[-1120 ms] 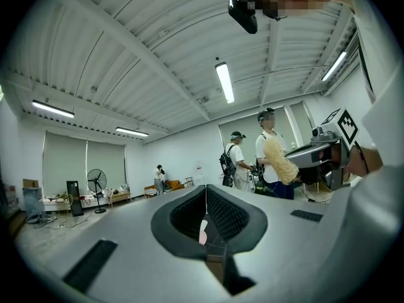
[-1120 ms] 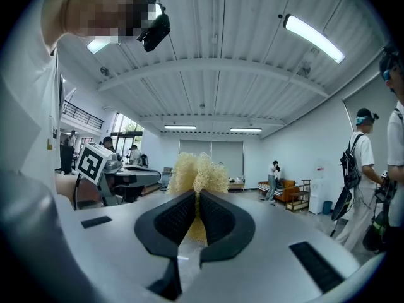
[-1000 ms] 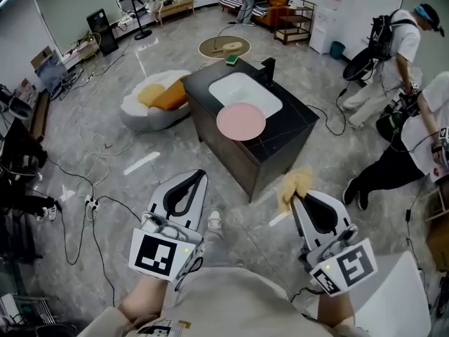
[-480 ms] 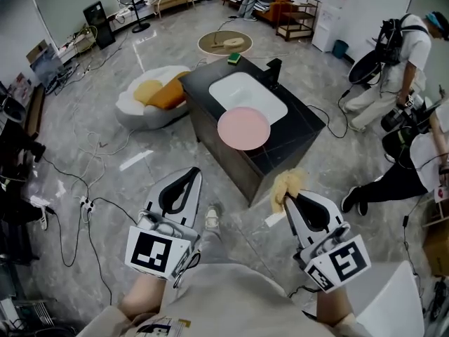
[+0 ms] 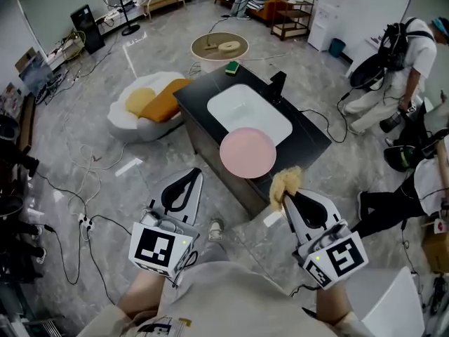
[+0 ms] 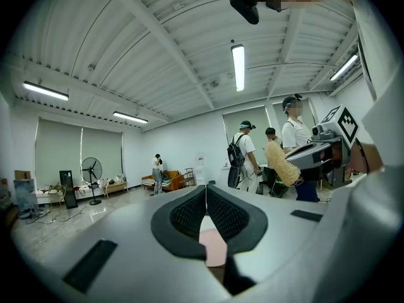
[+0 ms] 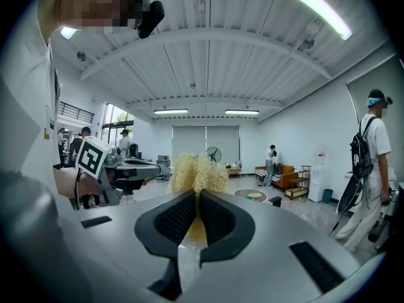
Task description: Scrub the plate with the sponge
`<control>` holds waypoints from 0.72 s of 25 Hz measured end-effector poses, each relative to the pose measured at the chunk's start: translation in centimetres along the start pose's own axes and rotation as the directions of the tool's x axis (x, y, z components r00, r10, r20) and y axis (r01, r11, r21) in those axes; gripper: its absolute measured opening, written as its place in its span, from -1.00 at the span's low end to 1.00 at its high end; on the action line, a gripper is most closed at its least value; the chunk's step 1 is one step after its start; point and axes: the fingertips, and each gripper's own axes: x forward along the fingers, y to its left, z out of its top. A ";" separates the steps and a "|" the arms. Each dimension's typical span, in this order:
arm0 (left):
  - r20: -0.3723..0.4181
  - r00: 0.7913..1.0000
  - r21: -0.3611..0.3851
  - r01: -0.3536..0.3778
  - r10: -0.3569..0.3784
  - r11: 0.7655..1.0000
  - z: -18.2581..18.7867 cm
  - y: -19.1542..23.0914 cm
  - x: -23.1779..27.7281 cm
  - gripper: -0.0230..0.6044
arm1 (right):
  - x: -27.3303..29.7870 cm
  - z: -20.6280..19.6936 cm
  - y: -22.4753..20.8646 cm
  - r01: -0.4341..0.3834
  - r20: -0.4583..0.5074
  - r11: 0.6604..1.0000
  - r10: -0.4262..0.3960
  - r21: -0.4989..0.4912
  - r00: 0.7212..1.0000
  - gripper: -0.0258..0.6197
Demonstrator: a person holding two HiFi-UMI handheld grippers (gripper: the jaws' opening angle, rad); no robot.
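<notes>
A pink plate (image 5: 248,153) lies on the black counter (image 5: 309,142), over the near rim of the white sink (image 5: 245,111). My right gripper (image 5: 283,194) is shut on a yellow fibrous sponge (image 5: 284,181) and hangs just short of the counter's near corner, right of the plate. In the right gripper view the sponge (image 7: 197,171) sticks out past the closed jaws of that gripper (image 7: 197,202). My left gripper (image 5: 189,175) is shut and empty, over the floor left of the counter. In the left gripper view the plate (image 6: 213,246) shows low behind the left gripper (image 6: 205,194).
A green sponge (image 5: 232,67) lies at the counter's far corner, and a black faucet (image 5: 278,84) stands behind the sink. A white beanbag with orange cushions (image 5: 151,100) sits left of the counter. Cables (image 5: 77,188) cross the floor. People (image 5: 396,58) stand at the right.
Both grippers have come closer to the counter, and the plate and sink now sit nearer in the head view. The right gripper's sponge now reaches the counter's near edge.
</notes>
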 end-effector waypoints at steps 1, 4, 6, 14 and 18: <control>-0.004 1.000 -0.005 0.007 -0.007 1.000 -0.3 0.9 0.9 -0.85 | 1.2 0.1 -0.3 0.003 -0.006 1.000 -0.003 0.004 1.000 -0.78; -0.020 0.999 -0.023 0.033 -0.033 0.999 -1.2 3.6 3.6 -0.86 | 4.8 0.6 -1.3 0.012 -0.024 1.000 -0.012 0.010 1.000 -0.78; -0.029 0.998 -0.038 0.055 -0.056 0.998 -1.9 5.4 5.5 -0.85 | 7.5 0.7 -2.2 0.018 -0.036 1.000 -0.018 0.008 0.999 -0.78; -0.049 0.996 -0.118 0.068 -0.074 0.991 -4.8 12.4 12.6 -0.85 | 17.4 0.9 -5.4 0.024 -0.069 1.000 -0.024 0.000 0.997 -0.78; -0.066 0.992 -0.143 0.093 -0.103 0.985 -5.9 14.3 14.7 -0.85 | 20.2 0.4 -6.3 0.045 -0.098 0.999 -0.044 0.005 0.994 -0.78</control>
